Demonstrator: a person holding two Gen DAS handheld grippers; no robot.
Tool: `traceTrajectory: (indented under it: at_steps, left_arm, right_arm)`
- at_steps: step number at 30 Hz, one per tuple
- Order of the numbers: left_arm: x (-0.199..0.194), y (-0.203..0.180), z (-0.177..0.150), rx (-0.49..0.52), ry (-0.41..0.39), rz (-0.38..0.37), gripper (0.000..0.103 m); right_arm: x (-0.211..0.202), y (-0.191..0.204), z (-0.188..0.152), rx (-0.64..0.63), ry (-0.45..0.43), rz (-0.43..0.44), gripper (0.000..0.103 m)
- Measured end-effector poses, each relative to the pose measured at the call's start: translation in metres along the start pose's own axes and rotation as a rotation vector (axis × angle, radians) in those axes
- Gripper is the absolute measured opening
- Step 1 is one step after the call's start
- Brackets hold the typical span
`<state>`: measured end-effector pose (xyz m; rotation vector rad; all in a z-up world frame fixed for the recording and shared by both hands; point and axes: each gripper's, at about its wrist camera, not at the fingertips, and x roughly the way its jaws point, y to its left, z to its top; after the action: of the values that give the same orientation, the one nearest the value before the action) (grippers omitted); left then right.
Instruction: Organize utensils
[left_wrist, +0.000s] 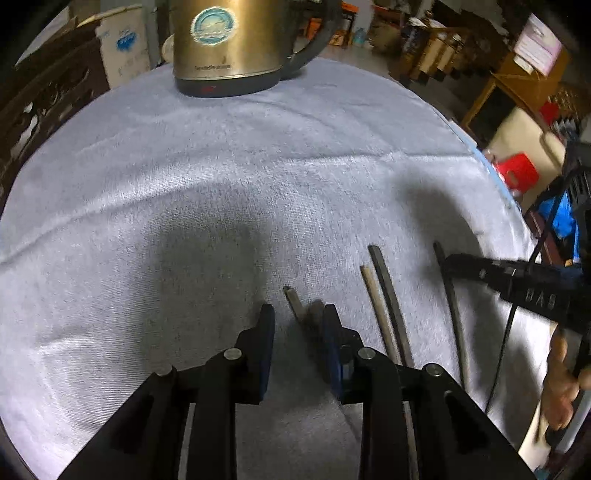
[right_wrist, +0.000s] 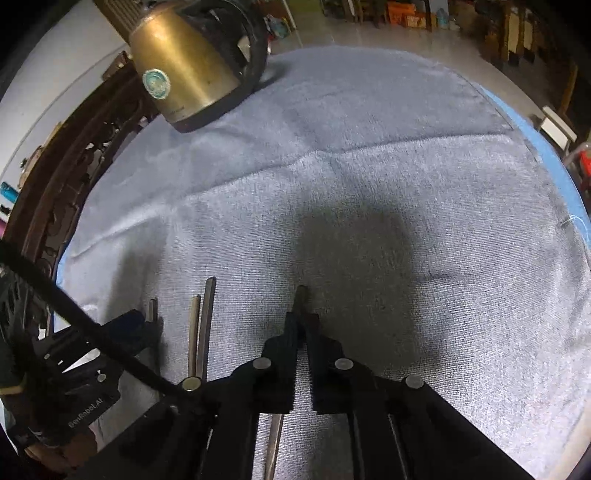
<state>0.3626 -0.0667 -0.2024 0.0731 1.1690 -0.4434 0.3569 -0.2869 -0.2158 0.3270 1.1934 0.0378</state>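
Fingers (right_wrist: 291, 332) of right gripper (right_wrist: 302, 321) clamped on dark chopstick (right_wrist: 301, 295), long axis pointing straight ahead. Left gripper (left_wrist: 297, 325) spread apart, blurred chopstick (left_wrist: 293, 301) lying between its tips, nearer the right one. Two more chopsticks (left_wrist: 384, 295) between grippers.

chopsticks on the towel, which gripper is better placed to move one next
Right. The right gripper has its jaws already shut on a dark chopstick. The left gripper is open, a chopstick lying loose between its jaws.
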Motion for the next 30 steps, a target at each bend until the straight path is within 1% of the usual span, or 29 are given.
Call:
traceTrajectory:
  at_steps: [2, 3, 4, 5, 6, 8, 10, 12, 14, 15, 17, 18, 20, 21, 22, 23, 25, 30]
  left_arm:
    - [-0.001, 0.0, 0.002, -0.018, 0.006, -0.004, 0.026]
    - [0.0, 0.001, 0.003, -0.033, 0.005, -0.004, 0.012]
    - [0.002, 0.0, 0.004, -0.039, 0.01, -0.005, 0.01]
    - [0.003, -0.001, 0.005, -0.041, 0.004, -0.011, 0.009]
    - [0.002, 0.0, 0.004, -0.042, 0.001, -0.01, 0.008]
    - [-0.001, 0.001, 0.002, -0.046, -0.006, -0.006, 0.008]
    - [-0.008, 0.003, 0.0, -0.067, -0.048, -0.018, 0.007]
    - [-0.031, 0.006, -0.004, -0.076, -0.108, -0.01, 0.006]
    - [-0.054, 0.006, -0.006, -0.078, -0.167, -0.003, 0.006]
    - [-0.074, 0.006, -0.009, -0.078, -0.22, 0.002, 0.006]
    - [-0.104, 0.006, -0.011, -0.075, -0.298, 0.02, 0.006]
    - [-0.121, 0.007, -0.016, -0.075, -0.336, 0.032, 0.005]
    - [-0.153, 0.007, -0.027, -0.069, -0.411, 0.06, 0.005]
    - [-0.168, 0.006, -0.034, -0.065, -0.455, 0.071, 0.005]
    - [-0.181, 0.005, -0.039, -0.062, -0.493, 0.077, 0.005]
    - [-0.194, 0.004, -0.047, -0.062, -0.527, 0.084, 0.005]
    - [-0.216, 0.005, -0.06, -0.07, -0.579, 0.1, 0.005]
    - [-0.258, 0.006, -0.089, -0.099, -0.685, 0.131, 0.005]
  right_arm:
    - [0.002, 0.004, 0.003, -0.015, 0.011, -0.03, 0.021]
    - [0.003, 0.006, 0.004, -0.021, 0.02, -0.027, 0.021]
    - [0.004, 0.008, 0.004, -0.036, 0.012, -0.038, 0.02]
    - [0.005, 0.012, 0.005, -0.06, 0.012, -0.059, 0.012]
    - [0.006, 0.016, 0.004, -0.088, 0.01, -0.086, 0.009]
    - [0.005, 0.014, 0.004, -0.084, 0.003, -0.079, 0.009]
    - [0.002, 0.009, 0.002, -0.074, -0.005, -0.046, 0.008]
    - [-0.009, 0.003, -0.002, -0.054, -0.036, -0.004, 0.008]
    - [-0.028, 0.0, -0.006, -0.055, -0.093, 0.045, 0.008]
    - [-0.039, 0.0, -0.009, -0.063, -0.129, 0.063, 0.008]
    - [-0.066, 0.0, -0.017, -0.084, -0.212, 0.103, 0.008]
    - [-0.076, 0.0, -0.021, -0.089, -0.238, 0.119, 0.007]
    - [-0.103, 0.002, -0.033, -0.114, -0.316, 0.15, 0.007]
    - [-0.111, 0.006, -0.037, -0.124, -0.339, 0.154, 0.007]
    - [-0.127, 0.008, -0.046, -0.141, -0.387, 0.165, 0.007]
    - [-0.136, 0.008, -0.049, -0.149, -0.414, 0.171, 0.007]
    - [-0.161, 0.01, -0.063, -0.168, -0.485, 0.179, 0.006]
    - [-0.213, 0.013, -0.096, -0.207, -0.608, 0.169, 0.006]
